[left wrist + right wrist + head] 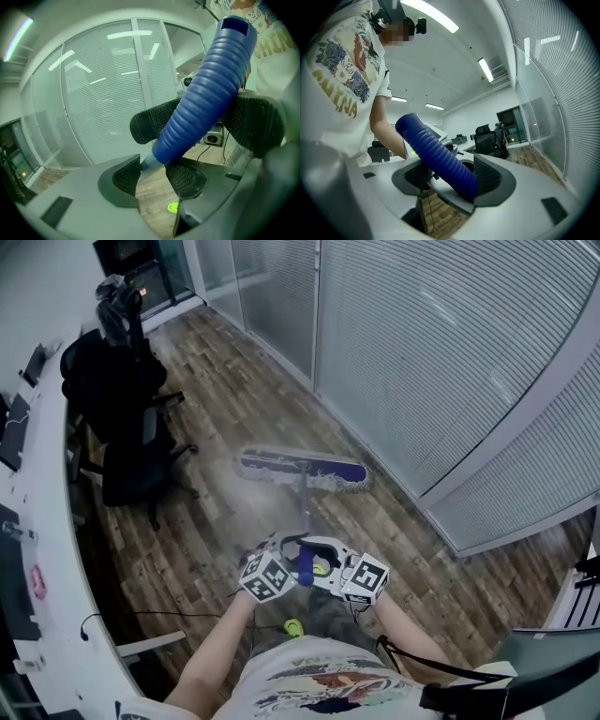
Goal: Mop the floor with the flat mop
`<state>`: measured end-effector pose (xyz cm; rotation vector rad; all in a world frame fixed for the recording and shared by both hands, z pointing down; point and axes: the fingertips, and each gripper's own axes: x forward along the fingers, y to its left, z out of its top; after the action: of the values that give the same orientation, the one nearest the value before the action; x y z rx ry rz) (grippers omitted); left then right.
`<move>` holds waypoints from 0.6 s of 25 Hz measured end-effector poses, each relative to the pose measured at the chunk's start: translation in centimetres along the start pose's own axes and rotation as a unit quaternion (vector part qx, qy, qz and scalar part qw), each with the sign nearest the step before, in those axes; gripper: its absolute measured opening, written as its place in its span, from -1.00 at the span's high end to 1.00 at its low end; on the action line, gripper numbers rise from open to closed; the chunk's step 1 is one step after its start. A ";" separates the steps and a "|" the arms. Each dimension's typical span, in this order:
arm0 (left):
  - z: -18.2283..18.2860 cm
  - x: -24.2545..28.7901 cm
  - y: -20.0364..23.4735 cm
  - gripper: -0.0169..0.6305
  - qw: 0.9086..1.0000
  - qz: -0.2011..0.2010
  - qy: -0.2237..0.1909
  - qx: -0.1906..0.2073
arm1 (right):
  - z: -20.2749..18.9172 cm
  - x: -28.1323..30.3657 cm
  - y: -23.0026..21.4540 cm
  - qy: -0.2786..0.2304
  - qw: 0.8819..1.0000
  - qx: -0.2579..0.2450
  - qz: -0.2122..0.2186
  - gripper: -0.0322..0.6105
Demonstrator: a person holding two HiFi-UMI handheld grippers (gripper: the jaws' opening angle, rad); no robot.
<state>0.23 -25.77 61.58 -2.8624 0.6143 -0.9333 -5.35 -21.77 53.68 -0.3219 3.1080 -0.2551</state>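
Clamped on the blue ribbed plastic handle [206, 89] of the flat mop [305, 507] with the left hand-held gripper [154, 176], with jaws partly apart and pads pressed on its lower end. Clamped on the same handle just higher with the right hand-held gripper [450, 180]. Down on the brown wood-plank floor [234, 390] with the purple flat mop head [300, 470], near the glass wall with blinds [422, 352].

surface: wood floor [234, 381] | on it: flat mop [300, 468], office chairs [131, 432], cable [159, 614]

Blue mop handle [440, 157] between fingers [491, 177]
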 end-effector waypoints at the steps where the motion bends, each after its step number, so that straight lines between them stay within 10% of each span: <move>1: -0.5 -1.3 -1.7 0.49 1.000 -0.001 0.000 -0.002 | -0.4 0.2 2.2 0.005 1.000 -0.002 0.003 0.10; 15: -4.4 -14.2 -20.5 0.48 0.999 0.007 -0.009 -0.045 | -3.7 0.6 25.2 0.021 0.999 0.002 0.030 0.10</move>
<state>-5.58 -1.17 61.18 -2.9358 0.6917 -0.9004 -11.15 3.03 53.27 -0.2246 3.1525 -0.2704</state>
